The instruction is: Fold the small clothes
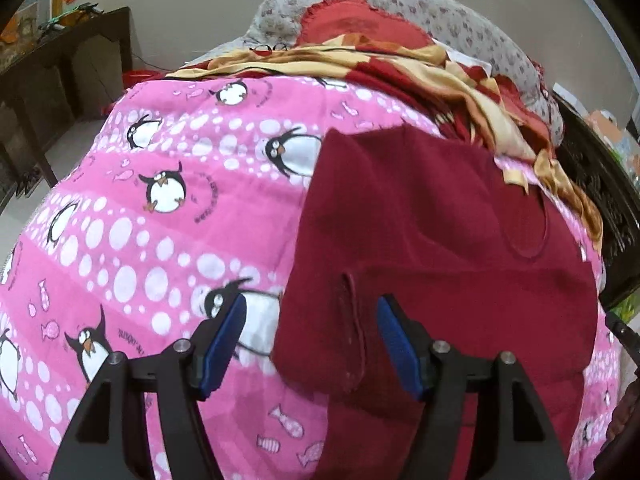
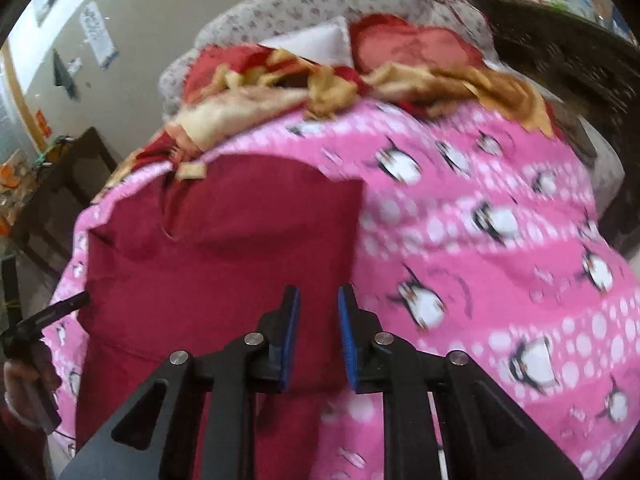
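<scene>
Maroon garment (image 1: 440, 240) lies folded on the pink penguin sheet (image 1: 160, 200).
My left gripper (image 1: 312, 344) stands apart at lower centre, astride the garment's left edge, gripping nothing. My right gripper (image 2: 319, 336) hangs slightly apart, empty, over the garment's right edge.

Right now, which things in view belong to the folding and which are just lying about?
Job: maroon garment; left gripper, open above it; right gripper, nothing between its pads.
Lying about: penguin bedsheet; red-and-yellow cloth; floral pillow.
</scene>
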Tool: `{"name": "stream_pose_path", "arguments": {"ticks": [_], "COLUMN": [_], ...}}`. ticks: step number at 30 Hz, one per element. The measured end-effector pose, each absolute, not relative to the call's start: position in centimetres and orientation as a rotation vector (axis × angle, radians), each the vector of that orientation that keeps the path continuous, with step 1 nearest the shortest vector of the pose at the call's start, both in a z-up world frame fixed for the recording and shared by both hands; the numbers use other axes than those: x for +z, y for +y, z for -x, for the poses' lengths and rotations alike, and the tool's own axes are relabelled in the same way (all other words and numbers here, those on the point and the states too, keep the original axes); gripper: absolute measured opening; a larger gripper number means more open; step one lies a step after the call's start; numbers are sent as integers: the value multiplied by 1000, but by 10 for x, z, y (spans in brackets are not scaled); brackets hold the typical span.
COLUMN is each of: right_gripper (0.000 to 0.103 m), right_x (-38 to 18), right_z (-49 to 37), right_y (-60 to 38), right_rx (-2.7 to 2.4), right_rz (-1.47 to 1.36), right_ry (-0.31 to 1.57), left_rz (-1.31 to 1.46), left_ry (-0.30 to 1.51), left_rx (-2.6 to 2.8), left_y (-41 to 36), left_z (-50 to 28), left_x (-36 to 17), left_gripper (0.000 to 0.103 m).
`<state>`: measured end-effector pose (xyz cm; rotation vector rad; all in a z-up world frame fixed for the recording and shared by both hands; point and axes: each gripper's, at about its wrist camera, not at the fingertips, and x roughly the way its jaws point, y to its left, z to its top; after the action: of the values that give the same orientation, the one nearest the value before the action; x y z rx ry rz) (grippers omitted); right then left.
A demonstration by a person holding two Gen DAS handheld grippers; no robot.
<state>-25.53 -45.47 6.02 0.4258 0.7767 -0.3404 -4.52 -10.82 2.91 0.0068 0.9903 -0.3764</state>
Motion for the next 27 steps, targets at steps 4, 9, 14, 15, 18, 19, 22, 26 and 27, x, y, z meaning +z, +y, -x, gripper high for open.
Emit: {"name": "stream_pose_path", "arguments": {"ticks": [4, 9, 14, 15, 18, 19, 22, 26, 27], "right_gripper": [35, 35, 35, 35, 36, 36, 36, 45, 45], "right_x": [63, 32, 49, 53, 56, 54, 37, 14, 16], "right_z": [224, 184, 199, 208, 234, 243, 261, 263, 264], "right_y": [-456, -482, -475, -470, -453, -447, -438, -441, -444], "right_rx": [-360, -422, -411, -394, -365, -366, -373, -407, -404], "right_rz": [-400, -419, -393, -392, -382, -376, -378, -380, -409], "right_ry": [752, 827, 824, 821, 840, 845, 894, 927, 932], "left_rz": [-30, -32, -41, -51, -74, -77, -76, -67, -62], "left_ry": [1003, 1029, 1024, 1019, 995, 990, 997, 1034, 1035], "left_rx": [-338, -336, -356, -362, -374, -377, -376, -384, -391], "left_y": [-116, -119, -110, -108, -102, -100, -97, -99, -98], "left_z": [32, 26, 34, 38, 51, 55, 63, 69, 73], "left_x": [17, 6, 16, 18, 24, 25, 20, 14, 17], "left_gripper": [71, 78, 78, 78, 79, 79, 83, 83, 83]}}
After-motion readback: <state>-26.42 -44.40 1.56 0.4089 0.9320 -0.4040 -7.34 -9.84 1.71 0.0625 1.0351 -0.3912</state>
